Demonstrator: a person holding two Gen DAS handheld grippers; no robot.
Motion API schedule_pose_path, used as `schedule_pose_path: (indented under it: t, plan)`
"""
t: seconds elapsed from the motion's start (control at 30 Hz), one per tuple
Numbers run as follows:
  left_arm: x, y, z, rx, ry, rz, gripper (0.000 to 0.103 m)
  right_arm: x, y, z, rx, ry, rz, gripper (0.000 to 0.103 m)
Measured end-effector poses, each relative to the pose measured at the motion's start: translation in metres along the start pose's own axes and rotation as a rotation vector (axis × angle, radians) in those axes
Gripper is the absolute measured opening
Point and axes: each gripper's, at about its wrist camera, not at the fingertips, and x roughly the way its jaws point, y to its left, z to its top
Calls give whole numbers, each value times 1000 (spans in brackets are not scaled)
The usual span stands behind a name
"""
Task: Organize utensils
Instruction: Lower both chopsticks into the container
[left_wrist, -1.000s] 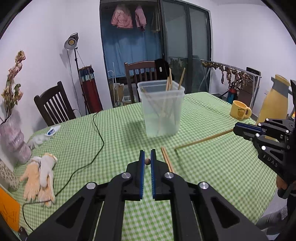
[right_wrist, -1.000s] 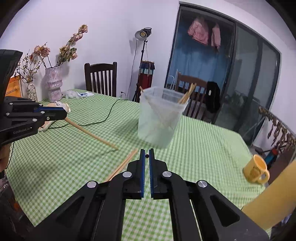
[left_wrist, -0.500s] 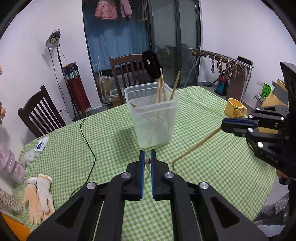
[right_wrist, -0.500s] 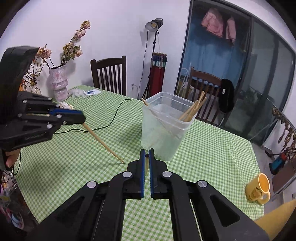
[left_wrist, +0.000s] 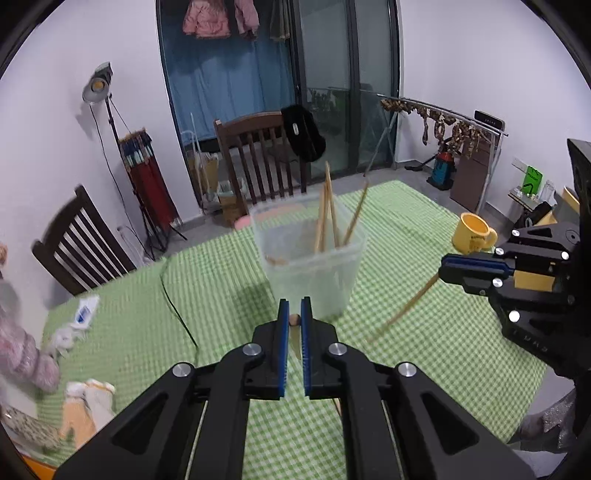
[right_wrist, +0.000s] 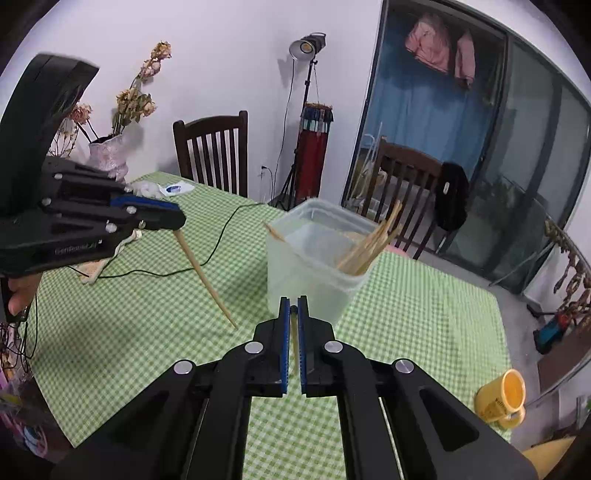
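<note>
Fingers (left_wrist: 283, 332) of the left gripper (left_wrist: 294, 325) are clamped on a wooden chopstick (left_wrist: 294, 320) – its rounded end shows between the blue pads, and in the right wrist view the same stick (right_wrist: 205, 275) slants down from the left gripper (right_wrist: 162, 219) toward the green checked counter (right_wrist: 110, 332). Fingers (right_wrist: 284, 332) of the right gripper (right_wrist: 293, 325) are likewise closed on a second chopstick (right_wrist: 294, 339); seen from the left wrist view it (left_wrist: 406, 310) hangs at an angle below the right gripper (left_wrist: 458, 266), its tip above the cloth. Just ahead of both grippers stands a clear plastic container (left_wrist: 310, 273) on the counter (left_wrist: 424, 354), holding several chopsticks (left_wrist: 328, 218) that lean upright against its far wall. A yellow mug (left_wrist: 474, 234) sits well to the right of the container, a black cable (left_wrist: 177, 306) runs across the cloth to its left, and gloves (left_wrist: 83, 410) lie near the left edge.
</note>
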Motion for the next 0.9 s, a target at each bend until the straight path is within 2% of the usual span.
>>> schedule_pose_path:
  t: [0.17, 0.37, 0.47, 0.6, 0.7, 0.9]
  plan:
    - [-17, -4, 39, 44, -32, 39, 3, -17, -16, 37, 8, -33, 31, 4]
    - [-44, 3, 100, 41, -92, 9, 3, -26, -37, 101, 15, -60, 28, 4]
    - [-54, 3, 120, 51, -130, 29, 3, -32, -44, 124, 17, -92, 35, 4]
    - [-59, 11, 147, 33, -175, 2, 3, -32, -59, 152, 34, -130, 28, 4]
    - [-50, 21, 161, 12, -188, -14, 3, -22, -70, 163, 54, -134, 32, 4]
    - [7, 34, 164, -18, -168, -17, 3, 32, -89, 163, 107, -100, 52, 4]
